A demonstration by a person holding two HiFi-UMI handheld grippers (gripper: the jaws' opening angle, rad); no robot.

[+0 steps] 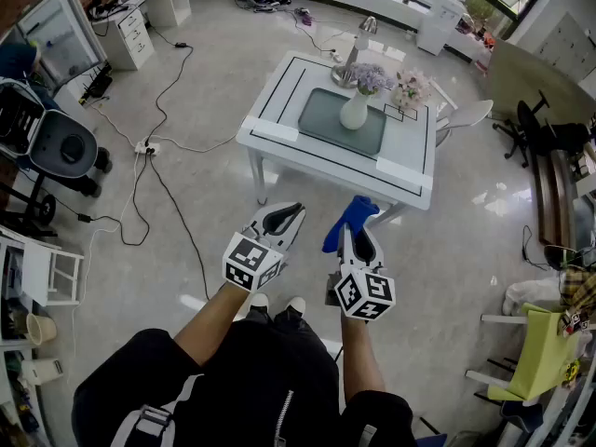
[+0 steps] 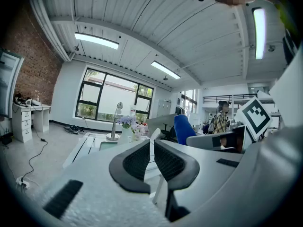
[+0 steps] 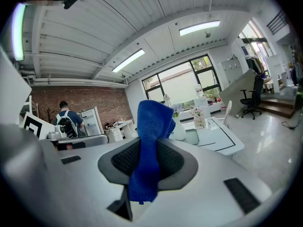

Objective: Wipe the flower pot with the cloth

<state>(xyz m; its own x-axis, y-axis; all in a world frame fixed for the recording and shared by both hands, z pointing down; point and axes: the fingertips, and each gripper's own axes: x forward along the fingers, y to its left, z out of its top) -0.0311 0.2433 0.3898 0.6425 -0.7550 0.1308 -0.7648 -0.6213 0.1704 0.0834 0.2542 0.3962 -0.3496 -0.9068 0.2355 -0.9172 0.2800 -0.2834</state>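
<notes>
**A:** What does the right gripper (image 3: pixel 147 161) have?

**B:** Its jaws are clamped on the blue cloth (image 3: pixel 151 126). They pinch it about halfway along, so a loose hood of fabric stands above the pads and a tail hangs below. I judge that free end is meant to be the wiping face.

**A:** And the left gripper (image 2: pixel 151 157)?

**B:** Its pads are drawn nearly together, with only a sliver of gap and nothing in it. In the head view it sits just beside the right one, both held low in front of the person. It looks spare for now, and could steady the pot later.

**A:** Where is the flower pot (image 1: pixel 354 112)?

**B:** Well apart from both grippers. It stands upright on a grey-green mat (image 1: pixel 326 121) on the white table (image 1: pixel 279 136), at the mat's far side and towards the table's far edge. A lamp (image 1: pixel 352 59) sits just behind it, and a small bunch of flowers (image 1: pixel 411 89) stands near the far right corner.

**A:** So no wiping yet?

**B:** None; the cloth touches nothing but the jaws. The person would have to close in on the near edge of the table first. The pot is slim and carries stems, so a hard sideways wipe could tip it.
</notes>
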